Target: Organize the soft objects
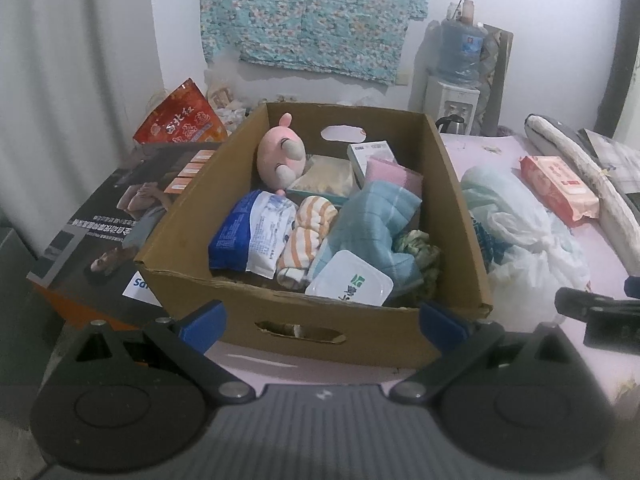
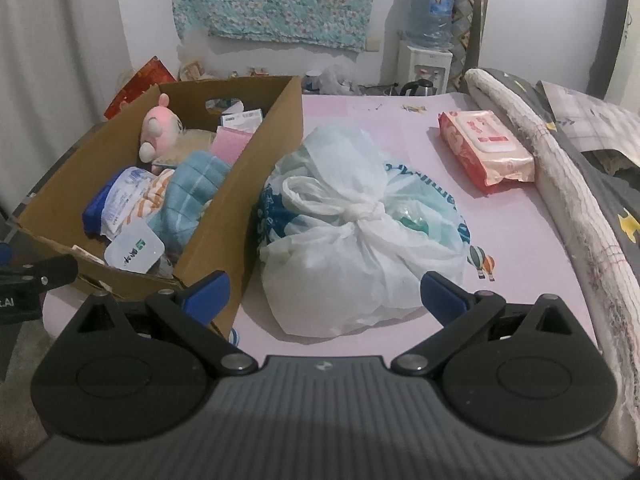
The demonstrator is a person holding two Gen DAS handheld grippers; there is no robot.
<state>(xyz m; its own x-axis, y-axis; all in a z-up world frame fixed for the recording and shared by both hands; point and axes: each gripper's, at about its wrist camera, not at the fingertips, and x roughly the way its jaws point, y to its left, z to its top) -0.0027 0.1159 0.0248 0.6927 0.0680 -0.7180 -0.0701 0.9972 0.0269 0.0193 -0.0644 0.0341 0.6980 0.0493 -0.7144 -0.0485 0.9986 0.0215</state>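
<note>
On the pink bed (image 2: 520, 248), a cardboard box (image 1: 304, 312) is sitting open-topped near the bed's left edge, and everything else is placed here in relation to that box. Just beside its right wall, a knotted white plastic bag (image 2: 360, 240) is resting on the sheet, bulging with blue-printed contents and touching the cardboard. Further right of the box, well apart from it, a red pack of wet wipes (image 2: 486, 152) is lying flat near a rolled quilt (image 2: 560, 184) along the bed's far side. Inside the box, a light blue towel (image 1: 368, 224) is lying crumpled across the middle, with a pink folded cloth (image 1: 394, 176) behind it. Against the box's left wall a blue and white packet (image 1: 252, 236) is leaning, and a striped orange and white cloth (image 1: 304, 240) is tucked between that packet and the towel. A pink plush toy (image 1: 280, 156) is propped in the back left corner. A white lidded tub (image 1: 350, 286) is lying tilted at the box's front wall.

The left tool (image 1: 322, 320) is hovering at the box's front wall, its blue fingers (image 1: 202, 320) spread wide apart and gripping nothing. The right tool (image 2: 324, 292) is hovering in front of the plastic bag, to the right of the box, also spread wide and empty
</note>
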